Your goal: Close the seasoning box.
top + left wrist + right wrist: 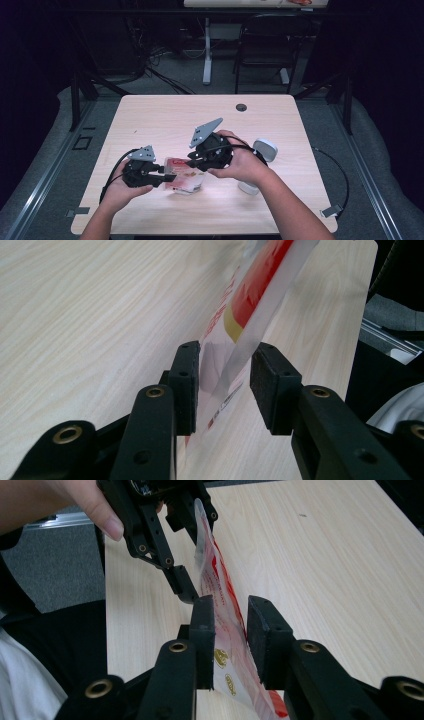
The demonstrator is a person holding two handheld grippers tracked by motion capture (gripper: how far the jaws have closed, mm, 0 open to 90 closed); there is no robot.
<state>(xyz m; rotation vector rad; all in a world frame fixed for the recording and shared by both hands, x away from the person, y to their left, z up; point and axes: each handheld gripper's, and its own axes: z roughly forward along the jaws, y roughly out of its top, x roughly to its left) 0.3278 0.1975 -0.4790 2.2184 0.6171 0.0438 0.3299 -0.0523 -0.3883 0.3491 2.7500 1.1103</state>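
A clear plastic pouch (pixel 184 181) with red print sits near the front middle of the light wood table (pixel 165 115). My left gripper (pixel 169 176) reaches it from the left. In the left gripper view the pouch (pixel 250 295) runs edge-on between the pads (pixel 186 385) of my left gripper (pixel 225 385), with a gap on the right side. My right gripper (pixel 192 162) comes from the right. In the right gripper view the pouch (pixel 220 595) stands between the parted jaws of my right gripper (pixel 231 640); the left gripper (pixel 196 550) straddles its far end.
A white rounded object (pixel 263 149) lies on the table just right of the person's right hand, with another white piece (pixel 248 188) in front of it. A cable hole (pixel 241 107) is near the far edge. A chair (pixel 267 40) and desk legs stand beyond the table.
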